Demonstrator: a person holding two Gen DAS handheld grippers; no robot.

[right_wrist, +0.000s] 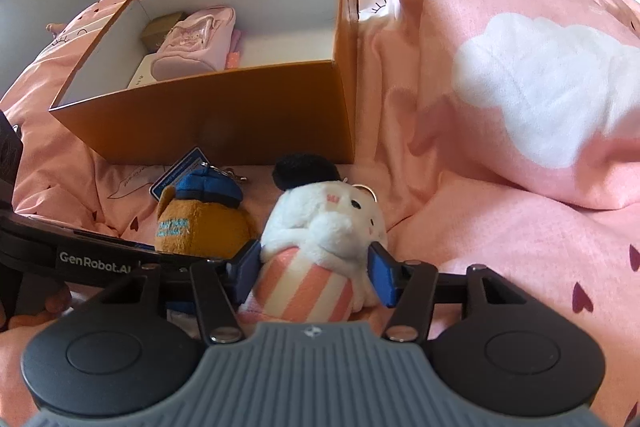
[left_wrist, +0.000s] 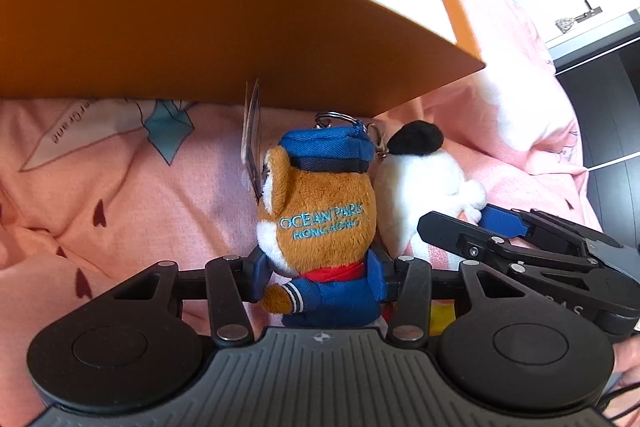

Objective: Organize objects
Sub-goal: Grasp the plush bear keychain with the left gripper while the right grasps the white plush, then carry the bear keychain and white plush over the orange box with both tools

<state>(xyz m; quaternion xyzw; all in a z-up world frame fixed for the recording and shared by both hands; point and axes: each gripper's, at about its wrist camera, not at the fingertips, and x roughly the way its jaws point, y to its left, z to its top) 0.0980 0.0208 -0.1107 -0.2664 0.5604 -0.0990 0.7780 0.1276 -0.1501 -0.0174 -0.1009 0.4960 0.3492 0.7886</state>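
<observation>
Right now, from the left wrist camera, the left gripper has its blue pads pressed against either side of the brown plush bear keychain in a blue cap and blue jacket, clamped at the shoulders. The bear lies on the pink printed bedspread with its long axis running straight ahead from the jaws, cap end furthest away, key ring almost touching the near wall of the orange cardboard box. That wall rises directly in front, so the box opening sits forward and above the toy. The right gripper shows at the right edge, beside the white plush.

Over on the right wrist camera, the right gripper has its blue pads set on both sides of the white plush hamster with a black hat and a pink-striped body, seemingly squeezing its lower half; I judge it gripped, though contact on the right pad is not fully clear. The hamster stands roughly upright, just beside the bear, which is to its left. The box lies ahead and to the left, already containing a pink pouch. Each toy is nearer its own gripper; both would need lifting over the near wall.
</observation>
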